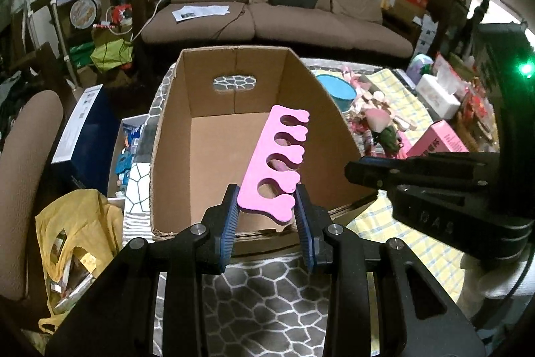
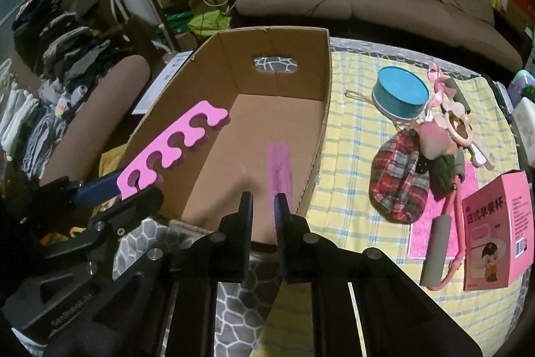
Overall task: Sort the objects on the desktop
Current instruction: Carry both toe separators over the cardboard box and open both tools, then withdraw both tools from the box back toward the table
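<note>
pink toe separator (image 1: 277,163) pinched at its near end by left gripper (image 1: 266,206), poised over open cardboard box (image 1: 174,109), likely for dropping in | right gripper (image 2: 263,206) closed, empty, over box's near wall | pink strip (image 2: 280,166) already inside | teal tin (image 2: 399,97), plaid pouch (image 2: 398,176), pink carton (image 2: 498,230) wait on desk (image 2: 351,136) | box rim clear

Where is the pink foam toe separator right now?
The pink foam toe separator is clamped in the left gripper, held above the open cardboard box.
</note>
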Demonstrator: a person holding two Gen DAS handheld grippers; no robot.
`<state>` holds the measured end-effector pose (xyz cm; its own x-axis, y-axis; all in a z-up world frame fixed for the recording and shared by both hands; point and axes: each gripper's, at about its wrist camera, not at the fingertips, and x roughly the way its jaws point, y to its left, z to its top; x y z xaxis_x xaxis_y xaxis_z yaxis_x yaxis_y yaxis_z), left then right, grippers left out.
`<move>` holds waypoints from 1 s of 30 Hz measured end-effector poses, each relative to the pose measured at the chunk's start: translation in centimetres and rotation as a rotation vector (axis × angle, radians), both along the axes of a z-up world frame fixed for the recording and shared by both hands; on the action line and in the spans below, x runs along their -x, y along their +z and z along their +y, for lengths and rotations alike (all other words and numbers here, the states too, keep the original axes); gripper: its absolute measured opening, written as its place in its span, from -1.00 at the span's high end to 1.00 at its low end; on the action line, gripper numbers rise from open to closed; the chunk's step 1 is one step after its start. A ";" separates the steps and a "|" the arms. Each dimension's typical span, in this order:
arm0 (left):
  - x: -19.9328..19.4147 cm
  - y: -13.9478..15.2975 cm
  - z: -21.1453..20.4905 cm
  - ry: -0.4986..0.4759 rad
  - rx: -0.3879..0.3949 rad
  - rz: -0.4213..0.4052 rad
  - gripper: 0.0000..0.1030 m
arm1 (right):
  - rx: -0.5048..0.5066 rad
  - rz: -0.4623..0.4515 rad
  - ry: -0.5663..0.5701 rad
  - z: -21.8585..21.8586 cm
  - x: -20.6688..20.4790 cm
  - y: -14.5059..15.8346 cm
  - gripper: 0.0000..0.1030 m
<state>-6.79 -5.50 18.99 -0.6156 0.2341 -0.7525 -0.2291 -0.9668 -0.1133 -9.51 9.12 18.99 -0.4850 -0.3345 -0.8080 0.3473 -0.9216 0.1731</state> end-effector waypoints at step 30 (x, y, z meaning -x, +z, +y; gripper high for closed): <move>3.1 -3.1 -1.7 0.108 0.044 -0.083 -0.19 | 0.072 0.010 0.019 -0.2 -0.7 -0.3 0.13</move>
